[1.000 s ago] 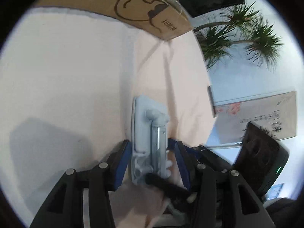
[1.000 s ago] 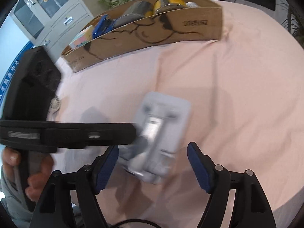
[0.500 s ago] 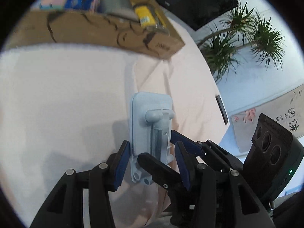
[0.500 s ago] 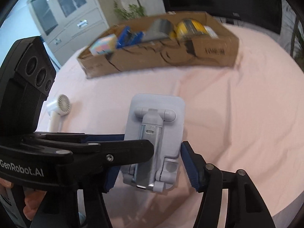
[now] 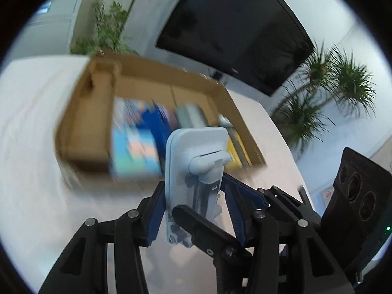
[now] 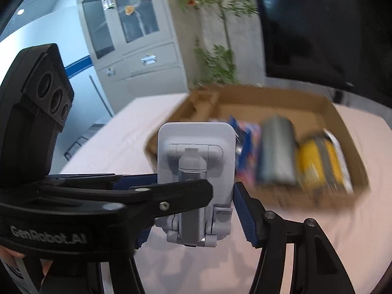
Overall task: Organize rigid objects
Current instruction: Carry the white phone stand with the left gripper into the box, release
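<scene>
Item: pale grey plastic folding phone stand [image 6: 196,171], sitting off the pink tablecloth [image 6: 306,240], both grippers pinching it: the left gripper [image 5: 193,208] is clamping its long edges, and the right gripper [image 6: 193,205] is pressing blue pads against its sides. Beyond its top edge a shallow brown cardboard tray [image 5: 80,132] is lying, its right half filling with blurred goods. The tray's left end is showing bare floor; open cloth is surrounding its walls.

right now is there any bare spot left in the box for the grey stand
Yes: the left end of the cardboard box, between its left wall and the colourful box, looks bare. From there rightward it is crowded: blue packet, grey roll, yellow roll. Both grippers hold the stand.
</scene>
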Demonstrator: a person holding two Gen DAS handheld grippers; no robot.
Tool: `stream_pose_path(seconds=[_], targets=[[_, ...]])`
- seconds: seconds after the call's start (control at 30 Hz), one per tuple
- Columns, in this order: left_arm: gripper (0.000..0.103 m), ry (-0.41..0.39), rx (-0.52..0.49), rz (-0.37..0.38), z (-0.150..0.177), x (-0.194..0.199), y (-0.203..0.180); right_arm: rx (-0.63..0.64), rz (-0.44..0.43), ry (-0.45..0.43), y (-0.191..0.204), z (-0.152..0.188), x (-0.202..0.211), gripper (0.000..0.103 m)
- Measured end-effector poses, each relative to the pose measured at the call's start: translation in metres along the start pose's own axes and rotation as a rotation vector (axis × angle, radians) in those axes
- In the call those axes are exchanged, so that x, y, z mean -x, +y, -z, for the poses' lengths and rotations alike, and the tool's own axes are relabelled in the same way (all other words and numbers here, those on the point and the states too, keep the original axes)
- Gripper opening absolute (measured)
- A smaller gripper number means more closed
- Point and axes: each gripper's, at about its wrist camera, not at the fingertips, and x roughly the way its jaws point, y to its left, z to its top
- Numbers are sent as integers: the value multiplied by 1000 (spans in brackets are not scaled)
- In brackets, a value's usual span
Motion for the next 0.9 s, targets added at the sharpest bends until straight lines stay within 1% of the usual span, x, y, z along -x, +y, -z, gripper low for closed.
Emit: stream_pose_path(seconds=[0.1, 0.17, 0.2, 0.27, 0.33, 0.43, 0.47, 0.5, 0.53, 0.57, 0.6, 0.63, 0.7, 0.77, 0.83, 0.9], targets=[[46, 9, 18, -1, -54, -9, 25, 11, -35, -20, 4, -51, -28, 58], [46, 30, 32, -10, -82, -21, 41, -3, -55, -2, -1, -86, -55, 58], [46, 45, 39, -11, -92, -29, 48, -11, -65, 14, -4, -96, -65, 59], [46, 96, 81, -7, -112, -54, 71, -36, -84, 76, -15, -119, -97, 59], [46, 168, 131, 0, -123, -85, 93, -58, -85, 146, -27, -132, -129, 60], [46, 252, 177, 11, -122, -119, 111, -167, -137, 305, -58, -134, -177, 60], [46, 269, 197, 40, -121, -128, 115, -183, -143, 316, -65, -133, -184, 58], [47, 289, 205, 50, -119, -136, 116, -139, -117, 294, -64, -133, -182, 58], [47, 292, 209, 52, -119, -140, 116, -110, -95, 293, -62, -134, -182, 58], [47, 292, 212, 63, -119, -142, 114, -100, -80, 301, -62, -135, -183, 59], [43, 299, 211, 73, -118, -145, 112, -105, -68, 296, -65, -135, -183, 59], [43, 305, 201, 77, -119, -147, 108, -108, -57, 294, -68, -135, -182, 58], [42, 314, 170, 63, -122, -147, 102, -117, -40, 290, -74, -132, -182, 58], [43, 313, 134, 34, -126, -146, 96, -119, -18, 304, -76, -131, -183, 58], [43, 285, 119, 4, -129, -141, 98, -143, -21, 318, -77, -128, -182, 58], [43, 241, 108, -27, -129, -128, 100, -172, -50, 336, -75, -127, -175, 58]])
